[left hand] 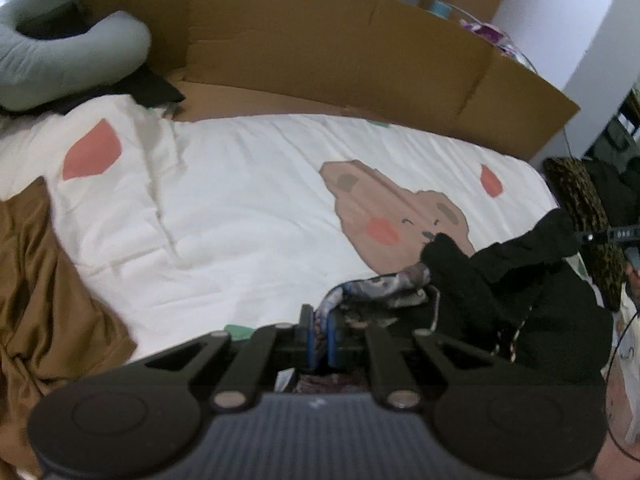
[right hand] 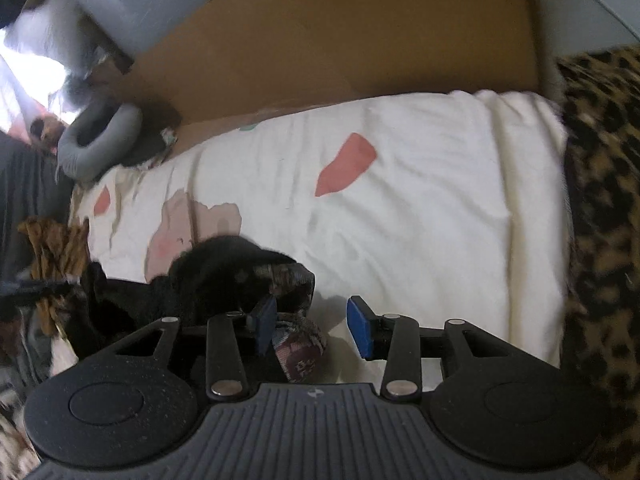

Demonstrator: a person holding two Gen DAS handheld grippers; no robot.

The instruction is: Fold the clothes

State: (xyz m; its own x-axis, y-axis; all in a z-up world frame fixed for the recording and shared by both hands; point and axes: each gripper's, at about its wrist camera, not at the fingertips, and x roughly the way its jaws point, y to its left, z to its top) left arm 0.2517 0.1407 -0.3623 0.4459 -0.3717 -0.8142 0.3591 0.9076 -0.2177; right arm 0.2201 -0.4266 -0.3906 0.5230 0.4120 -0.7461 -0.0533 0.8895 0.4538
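While the left gripper [left hand: 319,334] has its blue pads pinched nearly together on a fold of the patterned garment [left hand: 384,292], the right gripper [right hand: 316,326] stands abt half open w/ nothing pressed between its pads. Only the left blue pad [right hand: 266,322] of the right gripper sits against the same patterned cloth [right hand: 298,354]; the other pad [right hand: 360,332] is apart from it, over bare duvet.

The patterned garment lies near the front edge of the white duvet [left hand: 248,200], bunched up w/ a black fuzzy garment [left hand: 516,284] just beside it (touching, partly on top of it in the right wrist view). A brown satin cloth [left hand: 48,280] is heaped at the left edge of the bed, well apart from both.

Open room: the middle and far part of the duvet is bare fabric, w/ a bear print [left hand: 396,216] and red patches. Cardboard sheet [left hand: 360,52] stands along the far edge like a wall. Grey U-shaped pillow [left hand: 68,60] sits at the far left corner; leopard-print blanket [right hand: 604,200] runs along the right edge.

Count: 2 grippers, 1 patterned garment, 1 black garment, 1 brown cloth, 1 pillow, 1 cardboard sheet.
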